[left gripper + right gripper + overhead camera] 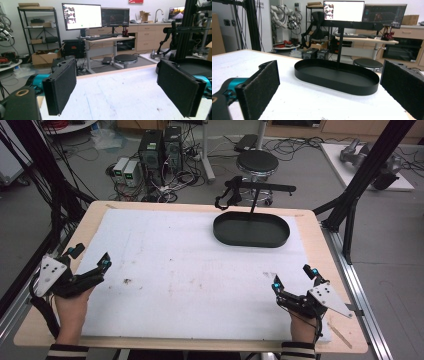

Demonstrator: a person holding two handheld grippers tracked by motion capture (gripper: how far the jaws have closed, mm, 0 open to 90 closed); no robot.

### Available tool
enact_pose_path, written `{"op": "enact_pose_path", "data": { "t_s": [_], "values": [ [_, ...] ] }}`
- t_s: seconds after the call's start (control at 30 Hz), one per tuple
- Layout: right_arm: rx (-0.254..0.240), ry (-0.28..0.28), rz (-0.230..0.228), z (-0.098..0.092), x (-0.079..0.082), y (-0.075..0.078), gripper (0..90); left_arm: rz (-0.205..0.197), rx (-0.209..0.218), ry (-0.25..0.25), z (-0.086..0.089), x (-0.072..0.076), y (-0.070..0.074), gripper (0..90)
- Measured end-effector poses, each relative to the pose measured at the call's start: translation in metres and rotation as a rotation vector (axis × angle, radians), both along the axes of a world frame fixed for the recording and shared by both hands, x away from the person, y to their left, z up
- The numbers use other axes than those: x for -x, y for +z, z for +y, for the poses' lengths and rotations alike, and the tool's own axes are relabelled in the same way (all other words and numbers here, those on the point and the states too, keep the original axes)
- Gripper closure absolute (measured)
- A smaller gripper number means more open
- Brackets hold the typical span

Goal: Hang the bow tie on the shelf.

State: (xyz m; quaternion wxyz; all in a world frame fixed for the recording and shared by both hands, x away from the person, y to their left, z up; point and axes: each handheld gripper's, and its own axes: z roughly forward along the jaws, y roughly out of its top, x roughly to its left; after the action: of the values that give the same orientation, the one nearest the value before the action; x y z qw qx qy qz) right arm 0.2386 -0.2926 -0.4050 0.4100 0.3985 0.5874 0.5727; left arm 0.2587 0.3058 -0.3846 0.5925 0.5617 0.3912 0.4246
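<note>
A black oval tray [251,237] with a thin upright post [254,200] and a crossbar rests at the far right of the white mat [190,270]. In the right gripper view the tray [332,82] lies ahead, with nothing inside it. My left gripper [90,257] hovers over the mat's left edge, jaws wide apart, nothing between them. My right gripper [293,277] stands open near the front right of the mat, also holding nothing. In the left gripper view the left gripper [120,92] frames bare mat, with the tray's rim [185,61] at the right.
The wooden table [320,230] carries the mat; small dark specks [126,281] lie on the mat left of centre. Beyond the far edge stand a black stool [257,163], computer towers [160,150] and cables. Black frame legs [357,195] rise at the right.
</note>
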Motion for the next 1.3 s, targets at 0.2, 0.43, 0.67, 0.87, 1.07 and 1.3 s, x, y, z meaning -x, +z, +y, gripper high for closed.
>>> {"op": "enact_pose_path", "data": {
  "t_s": [0.2,0.43,0.67,0.87,1.07,1.3],
  "values": [
    [-0.017,-0.012,0.006,0.000,0.002,-0.002,1.5,0.008,0.022,-0.013,0.006,0.009,-0.017,15.2],
    [-0.022,-0.043,0.009,-0.004,0.005,-0.001,1.4,0.008,0.039,0.016,0.016,0.018,-0.019,15.2],
    [-0.010,-0.039,0.015,-0.002,0.005,-0.002,1.5,0.050,0.055,0.034,0.024,0.019,-0.029,15.2],
    [0.001,-0.034,0.018,-0.001,0.005,-0.003,1.4,0.057,0.050,0.028,0.022,0.019,-0.029,15.2],
    [-0.002,-0.033,0.017,-0.001,0.005,-0.003,1.5,0.055,0.070,0.020,0.022,0.019,-0.030,15.1],
    [-0.008,-0.036,0.017,-0.002,0.007,-0.003,1.5,0.067,0.064,0.016,0.021,0.018,-0.031,14.6]
  ]
}}
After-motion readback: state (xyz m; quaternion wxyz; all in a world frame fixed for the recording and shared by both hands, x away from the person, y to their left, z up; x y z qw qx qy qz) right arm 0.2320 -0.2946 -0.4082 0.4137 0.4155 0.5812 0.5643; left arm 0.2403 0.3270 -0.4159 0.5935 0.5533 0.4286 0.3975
